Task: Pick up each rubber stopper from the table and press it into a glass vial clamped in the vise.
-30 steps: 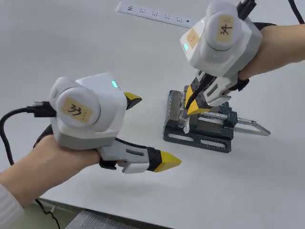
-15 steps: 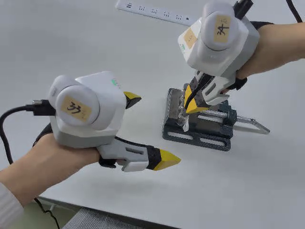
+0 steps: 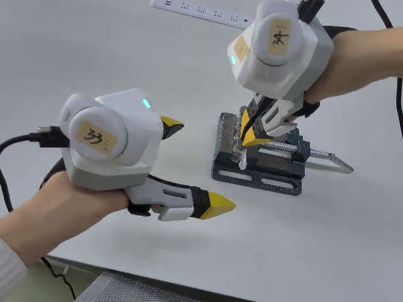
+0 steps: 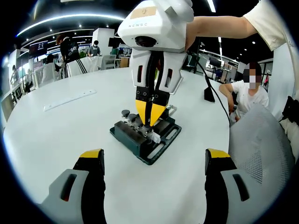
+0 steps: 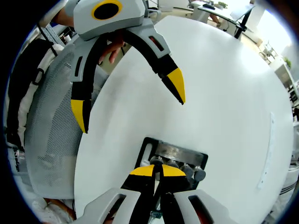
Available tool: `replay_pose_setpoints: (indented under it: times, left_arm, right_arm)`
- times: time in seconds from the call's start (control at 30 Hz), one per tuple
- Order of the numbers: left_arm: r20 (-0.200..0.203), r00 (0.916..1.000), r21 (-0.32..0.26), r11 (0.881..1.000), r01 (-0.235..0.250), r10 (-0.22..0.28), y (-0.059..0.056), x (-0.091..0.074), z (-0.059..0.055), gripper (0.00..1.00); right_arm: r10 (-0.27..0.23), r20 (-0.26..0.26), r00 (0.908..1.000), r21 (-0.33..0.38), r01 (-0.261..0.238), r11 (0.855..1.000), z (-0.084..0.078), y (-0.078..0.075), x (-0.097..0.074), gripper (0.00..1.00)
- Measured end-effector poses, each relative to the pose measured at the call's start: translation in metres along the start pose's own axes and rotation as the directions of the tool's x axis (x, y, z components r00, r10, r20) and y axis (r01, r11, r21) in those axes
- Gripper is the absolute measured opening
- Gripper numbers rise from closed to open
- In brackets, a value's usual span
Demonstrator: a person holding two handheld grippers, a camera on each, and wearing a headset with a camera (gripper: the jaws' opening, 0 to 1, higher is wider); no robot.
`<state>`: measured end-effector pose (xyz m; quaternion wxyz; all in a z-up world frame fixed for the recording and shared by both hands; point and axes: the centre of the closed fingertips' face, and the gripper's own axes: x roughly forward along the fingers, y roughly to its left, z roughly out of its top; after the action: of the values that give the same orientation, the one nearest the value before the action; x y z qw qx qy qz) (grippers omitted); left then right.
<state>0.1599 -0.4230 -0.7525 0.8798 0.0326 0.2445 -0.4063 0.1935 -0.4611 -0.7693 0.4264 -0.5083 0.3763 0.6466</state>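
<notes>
A dark vise (image 3: 258, 168) stands on the white table, with glass vials clamped in a row between its cheeks. Two vials carry dark stoppers (image 4: 129, 114), which also show at the vise's end (image 5: 194, 173). My right gripper (image 3: 248, 136) points down with its yellow tips together on the nearest vial (image 4: 152, 136); whatever lies under the tips is hidden. Seen from the left gripper view, the right gripper (image 4: 149, 113) hangs straight above the vise (image 4: 145, 140). My left gripper (image 3: 195, 165) hovers open and holds nothing, left of the vise, its jaws wide apart (image 4: 154, 156).
A white power strip (image 3: 201, 11) lies at the far side of the table. The vise's screw handle (image 3: 330, 158) sticks out to the right. The table's front edge runs just below the left hand. A grey mesh chair (image 5: 51, 140) stands beside the table.
The whole picture has shifted slightly with the head. Both grippers keep their places relative to the vise.
</notes>
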Motion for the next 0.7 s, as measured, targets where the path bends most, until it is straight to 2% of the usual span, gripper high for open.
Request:
replay_pose_setpoints:
  times: [0.33,0.43,0.53,0.6,0.7]
  left_arm:
    - [0.004,1.0000,-0.001,1.000,-0.005,0.005,-0.0006,-0.0003,0.0011,0.87]
    - [0.007,0.9999,-0.004,1.000,-0.008,0.008,-0.0005,-0.0005,0.0017,0.87]
    - [0.007,0.9999,-0.001,1.000,-0.010,0.010,0.0000,-0.0008,0.0023,0.87]
    - [0.011,0.9999,0.001,1.000,-0.013,0.013,0.0014,-0.0015,0.0032,0.87]
    - [0.015,0.9998,-0.002,1.000,-0.015,0.015,0.0023,-0.0026,0.0047,0.86]
  right_arm:
    - [0.007,-0.004,1.0000,0.036,-0.007,0.999,0.0014,0.0027,-0.0003,0.00]
    - [-0.008,-0.027,0.9996,0.005,0.008,1.000,0.0013,0.0023,0.0002,0.00]
    - [-0.017,-0.030,0.9994,0.005,0.017,1.000,0.0008,0.0007,0.0003,0.00]
    - [-0.012,-0.013,0.9998,-0.006,0.012,1.000,0.0006,0.0000,-0.0007,0.00]
    - [0.007,0.025,0.9997,0.053,-0.008,0.999,-0.0006,-0.0039,0.0000,0.00]
